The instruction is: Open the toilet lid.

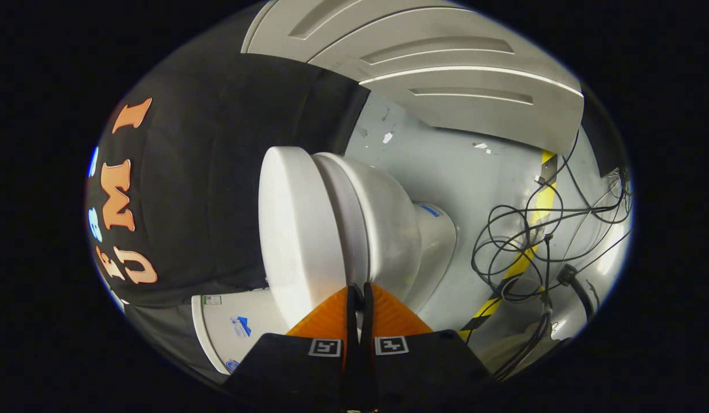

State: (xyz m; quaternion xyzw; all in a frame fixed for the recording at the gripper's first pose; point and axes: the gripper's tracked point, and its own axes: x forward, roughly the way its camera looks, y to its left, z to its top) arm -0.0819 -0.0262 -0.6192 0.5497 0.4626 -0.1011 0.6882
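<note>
We could read no text: the stickers [240, 326] on the toilet tank [217, 332] were too small to read.

From where I sit, I see a pale grey floor [458, 166] with a few scuffs and white flecks on it. A yellow and black striped tape [526, 252] runs across that floor, and a tangle of black cables [521, 229] lies over the tape, looping loosely. A thicker black plug [568, 275] sits among the cables. Beyond the floor stands a white panelled door [446, 63] with recessed rectangles. A black cloth wall [217, 189] hangs beside the door, its lower edge meeting the floor.
</note>
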